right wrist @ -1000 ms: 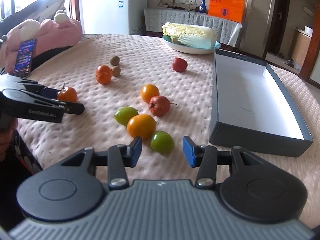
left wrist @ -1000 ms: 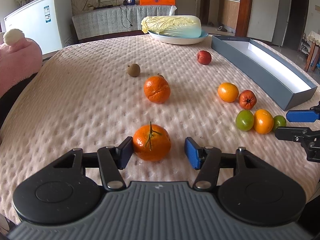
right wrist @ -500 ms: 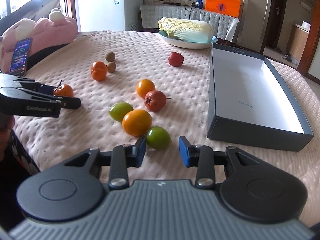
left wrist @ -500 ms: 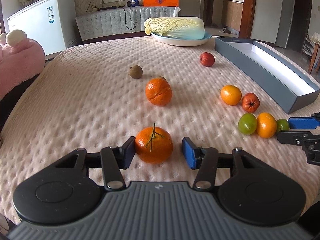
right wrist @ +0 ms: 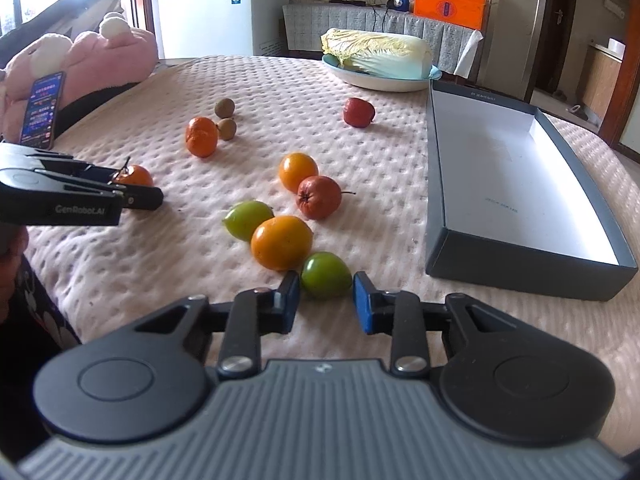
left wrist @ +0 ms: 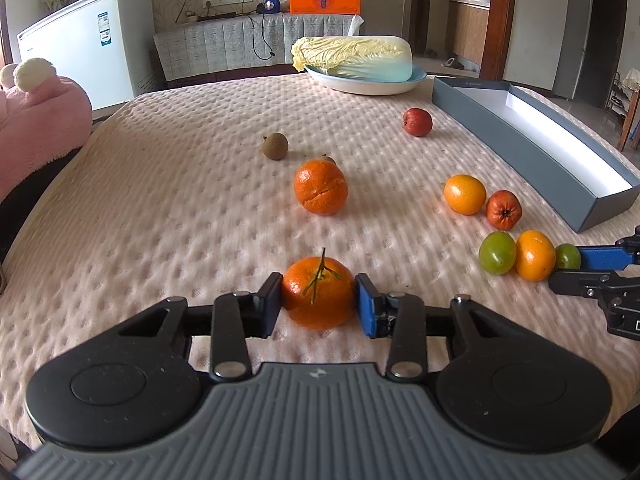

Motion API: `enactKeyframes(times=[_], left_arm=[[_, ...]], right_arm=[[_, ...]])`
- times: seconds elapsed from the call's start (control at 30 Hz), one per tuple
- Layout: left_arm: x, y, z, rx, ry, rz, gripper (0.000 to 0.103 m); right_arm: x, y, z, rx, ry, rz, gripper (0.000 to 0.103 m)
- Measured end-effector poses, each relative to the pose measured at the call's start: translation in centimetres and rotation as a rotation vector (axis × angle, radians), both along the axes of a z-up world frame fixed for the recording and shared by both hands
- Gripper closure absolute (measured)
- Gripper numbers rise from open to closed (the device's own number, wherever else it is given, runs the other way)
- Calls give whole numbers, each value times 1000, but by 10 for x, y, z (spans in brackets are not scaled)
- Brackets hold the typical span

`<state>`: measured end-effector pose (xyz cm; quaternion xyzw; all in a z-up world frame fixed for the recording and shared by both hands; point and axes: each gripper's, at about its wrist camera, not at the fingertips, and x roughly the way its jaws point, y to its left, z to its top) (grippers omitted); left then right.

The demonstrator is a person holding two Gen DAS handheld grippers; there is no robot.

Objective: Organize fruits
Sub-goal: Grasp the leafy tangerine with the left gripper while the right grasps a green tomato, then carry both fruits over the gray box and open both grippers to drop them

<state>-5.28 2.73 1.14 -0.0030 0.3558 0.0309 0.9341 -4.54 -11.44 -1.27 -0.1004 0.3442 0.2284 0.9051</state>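
Note:
My left gripper is shut on a stemmed orange tangerine that rests on the pink textured tablecloth. My right gripper is open around a small green fruit; its pads stand just off the fruit's sides. Beside that fruit lie an orange fruit, another green fruit, a red fruit and a second orange fruit. A bigger tangerine, two brown fruits and a red fruit lie farther off. The grey box stands open and empty at right.
A plate with a Chinese cabbage stands at the table's far side. A pink plush and a phone are at the left edge. A white fridge stands beyond the table.
My left gripper's pads have closed onto the stemmed tangerine. My right gripper has moved forward so the small green fruit sits between its narrowing pads.

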Motion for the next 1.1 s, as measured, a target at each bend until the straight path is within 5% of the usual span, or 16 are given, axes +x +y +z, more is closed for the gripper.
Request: enactKeyframes(times=[0.87,1.1], left_arm=[[-1,-5,11,-19,-27,22,60],[6,-19,28,-40,-62,14,60]], right_arm=[[-5,-6,16,66,-33,13,72],[2,-13,45,59,-114,71,72]])
